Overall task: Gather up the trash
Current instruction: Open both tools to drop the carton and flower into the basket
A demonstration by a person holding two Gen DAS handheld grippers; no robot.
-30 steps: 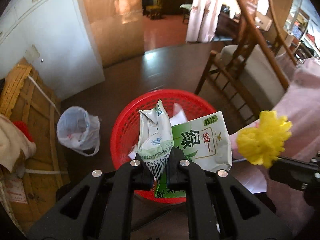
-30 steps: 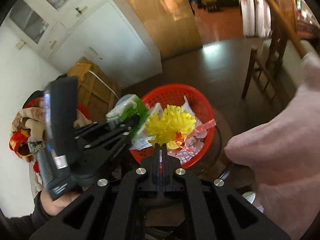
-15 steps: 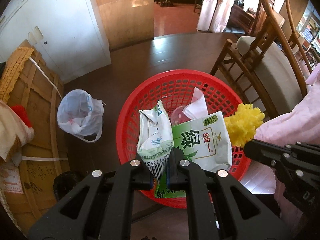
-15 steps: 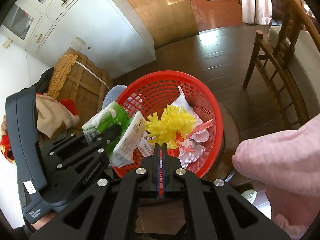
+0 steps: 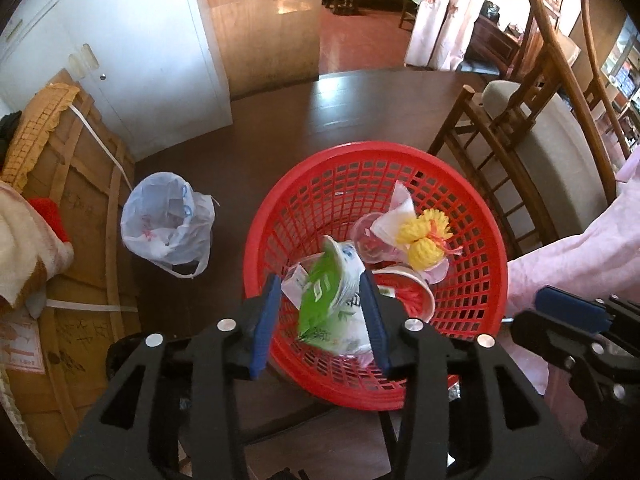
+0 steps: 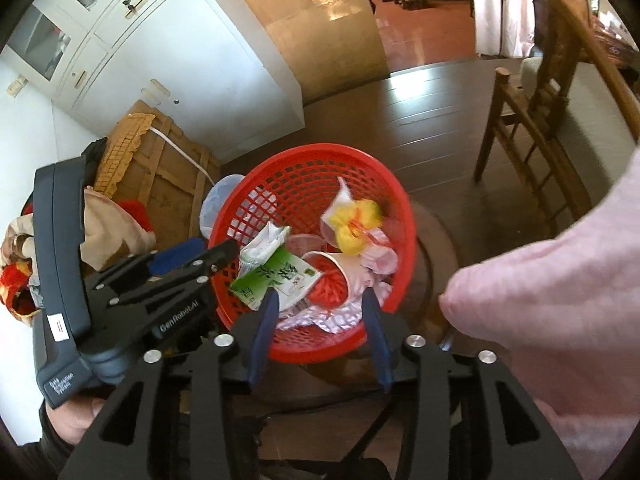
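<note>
red basket (image 5: 472, 216), green carton (image 5: 320, 300), yellow pompom (image 5: 426, 236) inside

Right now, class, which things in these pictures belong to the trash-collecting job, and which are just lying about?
Part of the job:
red basket
green carton
yellow pompom
left gripper
right gripper

Just lying about:
white plastic bag
wooden chair
white cabinet
cardboard box

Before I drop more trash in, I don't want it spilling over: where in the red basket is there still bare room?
The red basket is bare along its far and left wall, behind the green carton and the yellow pompom. The near and right side is crowded with cups and wrappers. Both grippers hang open over the near rim.
</note>
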